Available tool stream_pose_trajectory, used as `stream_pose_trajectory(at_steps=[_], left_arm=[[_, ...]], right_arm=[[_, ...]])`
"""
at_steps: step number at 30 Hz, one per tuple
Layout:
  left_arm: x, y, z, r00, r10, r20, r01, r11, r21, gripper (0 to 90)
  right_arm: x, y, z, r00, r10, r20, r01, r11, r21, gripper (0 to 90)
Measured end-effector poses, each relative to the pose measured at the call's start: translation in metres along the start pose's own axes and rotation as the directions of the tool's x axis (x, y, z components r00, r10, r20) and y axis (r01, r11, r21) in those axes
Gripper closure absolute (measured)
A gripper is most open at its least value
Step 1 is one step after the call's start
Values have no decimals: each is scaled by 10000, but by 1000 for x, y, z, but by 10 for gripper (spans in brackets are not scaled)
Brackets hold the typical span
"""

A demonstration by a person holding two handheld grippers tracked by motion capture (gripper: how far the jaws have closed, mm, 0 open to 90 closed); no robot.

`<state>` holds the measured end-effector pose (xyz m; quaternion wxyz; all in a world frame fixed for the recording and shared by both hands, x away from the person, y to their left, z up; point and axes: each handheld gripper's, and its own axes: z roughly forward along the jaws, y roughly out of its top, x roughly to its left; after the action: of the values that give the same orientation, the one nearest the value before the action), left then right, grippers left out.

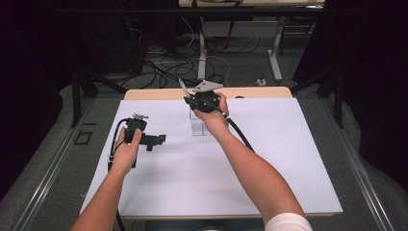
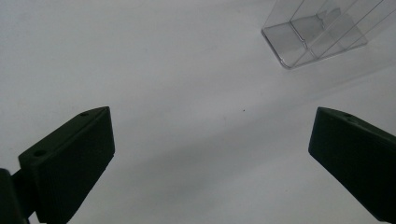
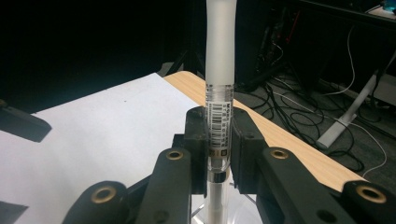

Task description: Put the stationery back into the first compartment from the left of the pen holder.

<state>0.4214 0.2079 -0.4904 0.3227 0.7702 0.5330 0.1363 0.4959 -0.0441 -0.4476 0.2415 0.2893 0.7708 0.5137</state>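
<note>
Right claw (image 3: 219,140) clamps slim frosted pen (image 3: 219,70) above clear plastic holder (image 2: 313,35); left claw (image 2: 210,154) spread, empty.

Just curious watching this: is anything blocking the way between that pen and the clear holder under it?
Nothing visible. The right tool grips the pen upright, directly above the clear holder, with only open air between them.
</note>
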Motion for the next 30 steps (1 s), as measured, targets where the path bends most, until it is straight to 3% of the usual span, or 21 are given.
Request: stream_pose_trajectory(at_steps=[20,30], left_arm=[[0,0,1,10000,-2,62,2,10000,-2,1],[2,1,0,10000,16,71,-16,10000,-6,1]], right_arm=[[-9,-13,19,9966,595,576,-616,9975,352,790],[-5,-17,20,9973,557,479,-596,9947,843,778]])
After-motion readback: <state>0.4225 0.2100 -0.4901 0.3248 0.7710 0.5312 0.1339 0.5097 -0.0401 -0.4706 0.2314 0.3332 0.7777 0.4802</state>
